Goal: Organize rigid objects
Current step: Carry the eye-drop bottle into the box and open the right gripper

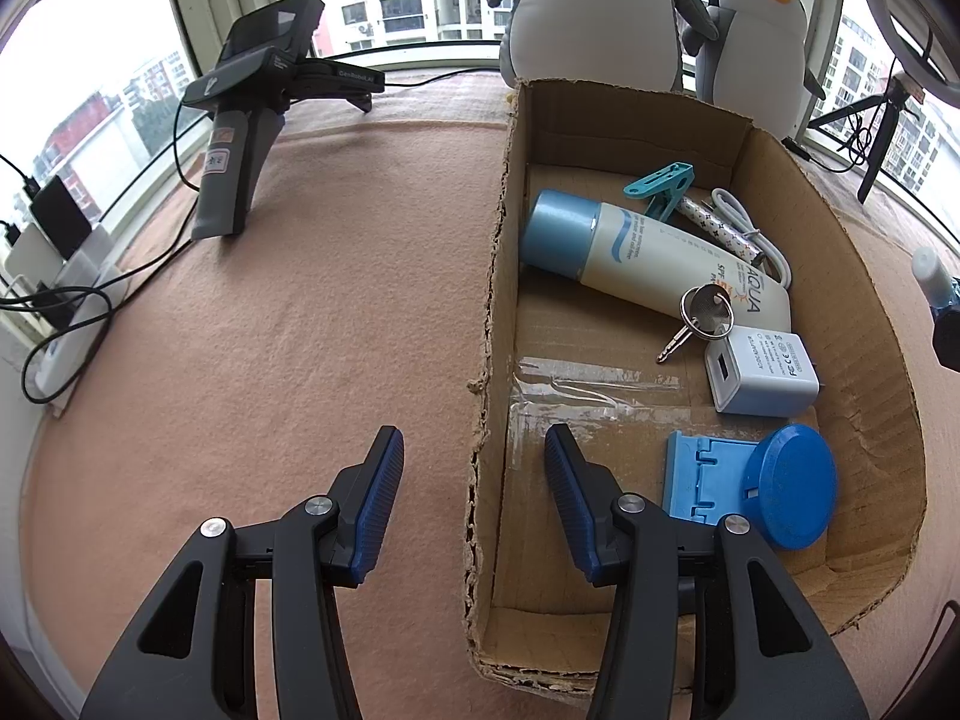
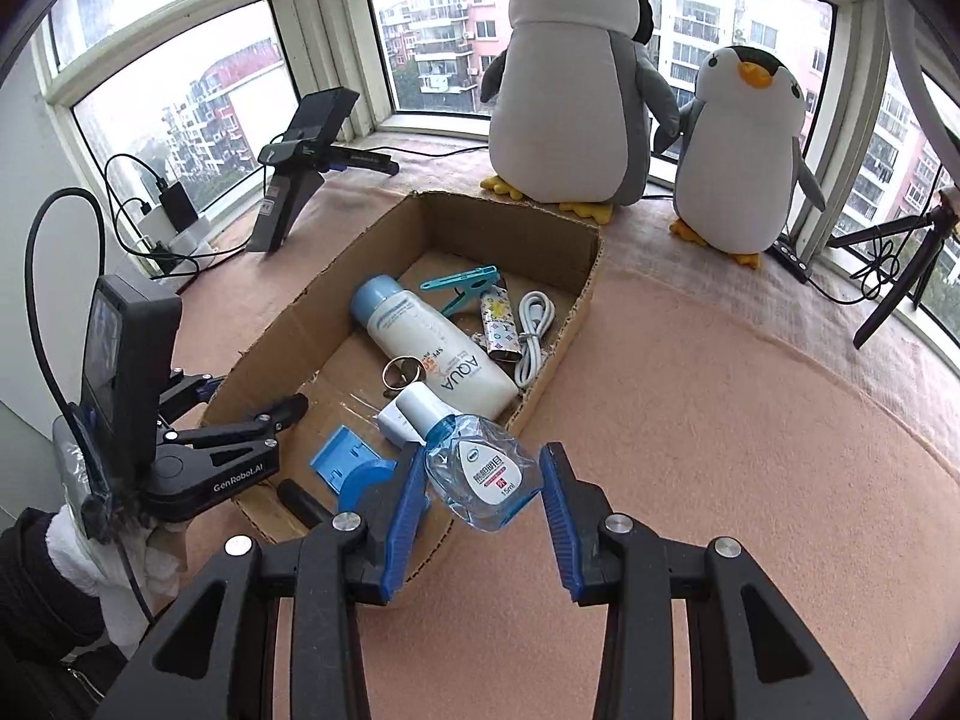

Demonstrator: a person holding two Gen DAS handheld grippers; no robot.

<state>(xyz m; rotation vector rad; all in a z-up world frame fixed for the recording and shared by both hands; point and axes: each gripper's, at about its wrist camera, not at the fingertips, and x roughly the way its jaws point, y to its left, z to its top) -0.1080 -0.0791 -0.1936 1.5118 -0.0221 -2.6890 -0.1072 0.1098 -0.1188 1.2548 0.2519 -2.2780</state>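
Observation:
A cardboard box [image 1: 870,324] [image 2: 282,342] holds a sunscreen bottle [image 1: 648,252] [image 2: 432,342], a teal clip [image 1: 660,180], a key ring [image 1: 705,309], a white charger [image 1: 759,369], a cable [image 2: 531,330] and a blue stand [image 1: 750,483] [image 2: 351,465]. My right gripper [image 2: 480,480] holds a small blue eye-drop bottle [image 2: 480,474] between its pads, over the box's near right wall. My left gripper [image 1: 471,480] is open and empty, its fingers straddling the box's left wall; it also shows in the right wrist view [image 2: 240,402].
Two plush penguins [image 2: 570,72] [image 2: 744,150] stand behind the box at the window. A spare gripper on a stand [image 1: 252,114] [image 2: 306,168] sits far left. Chargers and cables [image 1: 54,276] lie at the left edge. A tripod [image 2: 900,276] stands at the right.

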